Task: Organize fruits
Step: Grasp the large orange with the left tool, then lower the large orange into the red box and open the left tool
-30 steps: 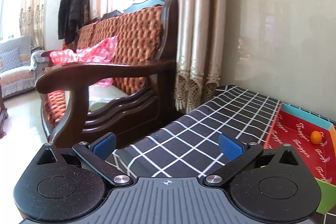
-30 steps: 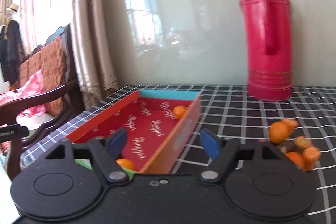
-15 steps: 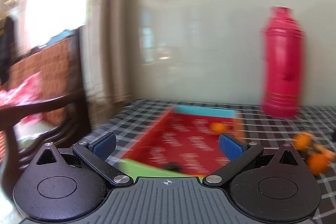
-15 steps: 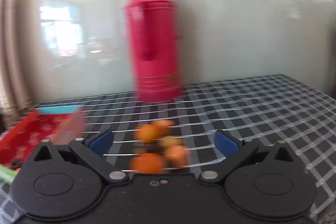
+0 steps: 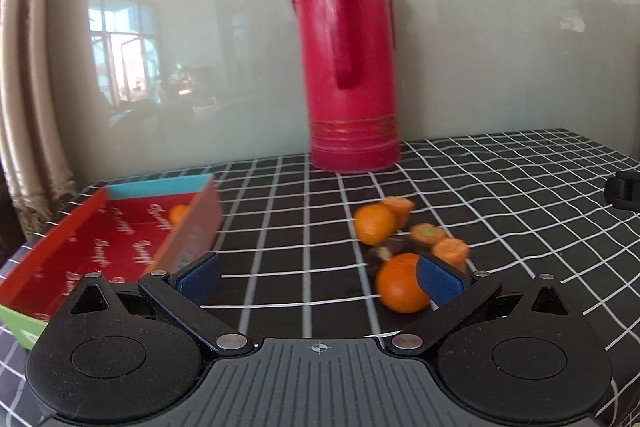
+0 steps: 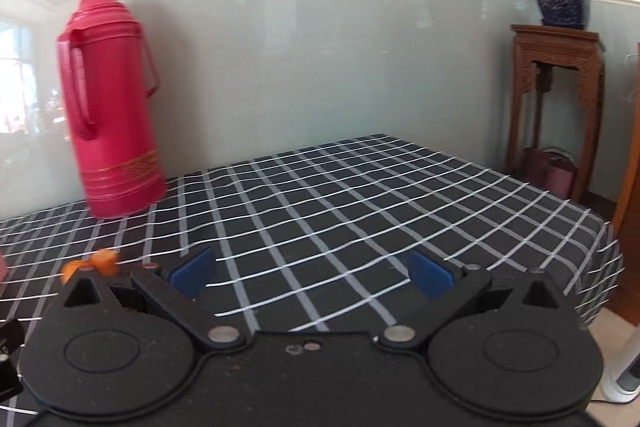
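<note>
Both views are sweeping rightward compared with a second ago: the sofa is dropping out of the left wrist view and the red thermos (image 5: pixel 352 67) is now standing near its centre, while the right wrist view is swinging past the tray to the far end of the bench (image 6: pixel 360 195).

Left hand-held gripper (image 5: pixel 318 277) is hovering low over the checked cloth with its blue pads spread wide and nothing between them. Its right pad is overlapping the nearest orange (image 5: pixel 400 285) in the picture; whether they are touching is unclear. A second orange (image 5: pixel 374 223) and several cut orange pieces (image 5: pixel 430 233) are lying in a loose cluster in front of the thermos. Left of the thermos, the red tray (image 5: pixel 100 247) is holding one small orange (image 5: pixel 179 214) near its far end.

Right hand-held gripper (image 6: pixel 310 273) is also spread and empty, pointing at bare cloth to the right of the thermos (image 6: pixel 114 107), with the orange pieces (image 6: pixel 94 263) peeking past its left finger.
</note>
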Demonstrator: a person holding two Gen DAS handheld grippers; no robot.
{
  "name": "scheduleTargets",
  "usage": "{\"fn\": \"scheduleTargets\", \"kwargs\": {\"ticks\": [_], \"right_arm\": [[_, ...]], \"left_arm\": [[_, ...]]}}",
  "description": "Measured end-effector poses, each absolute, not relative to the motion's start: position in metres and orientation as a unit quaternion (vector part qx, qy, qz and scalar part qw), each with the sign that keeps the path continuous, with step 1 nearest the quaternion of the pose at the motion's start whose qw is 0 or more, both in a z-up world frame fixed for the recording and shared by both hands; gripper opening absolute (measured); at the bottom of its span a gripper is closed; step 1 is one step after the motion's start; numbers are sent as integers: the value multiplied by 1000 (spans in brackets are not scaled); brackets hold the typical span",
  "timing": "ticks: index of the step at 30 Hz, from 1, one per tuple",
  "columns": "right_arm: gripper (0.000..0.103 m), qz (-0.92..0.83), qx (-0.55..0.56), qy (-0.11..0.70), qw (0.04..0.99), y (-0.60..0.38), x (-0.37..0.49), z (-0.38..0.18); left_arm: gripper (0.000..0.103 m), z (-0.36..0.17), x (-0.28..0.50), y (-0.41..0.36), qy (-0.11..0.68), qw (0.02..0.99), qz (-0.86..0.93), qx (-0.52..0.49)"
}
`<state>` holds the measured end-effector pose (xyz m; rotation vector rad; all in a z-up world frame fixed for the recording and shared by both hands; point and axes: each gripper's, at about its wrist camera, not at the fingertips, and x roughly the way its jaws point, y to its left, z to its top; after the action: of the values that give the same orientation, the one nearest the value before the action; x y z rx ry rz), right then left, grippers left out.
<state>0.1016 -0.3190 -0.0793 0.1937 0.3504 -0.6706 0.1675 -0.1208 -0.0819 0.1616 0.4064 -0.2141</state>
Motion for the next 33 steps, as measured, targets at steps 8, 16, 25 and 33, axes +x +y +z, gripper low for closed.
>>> {"fn": "scheduleTargets", "kwargs": {"ticks": [8, 16, 25, 33], "right_arm": [[97, -337, 126, 166, 918, -343, 91, -80], [97, -334, 126, 169, 919, -344, 89, -80], [97, -324, 134, 170, 921, -343, 91, -79], [97, -298, 128, 171, 930, -327, 98, -76]], "left_arm": [[86, -99, 181, -156, 231, 961, -132, 80], [54, -113, 196, -163, 278, 949, -138, 63], [42, -113, 195, -162, 279, 948, -143, 53], [42, -98, 189, -143, 243, 961, -123, 55]]}}
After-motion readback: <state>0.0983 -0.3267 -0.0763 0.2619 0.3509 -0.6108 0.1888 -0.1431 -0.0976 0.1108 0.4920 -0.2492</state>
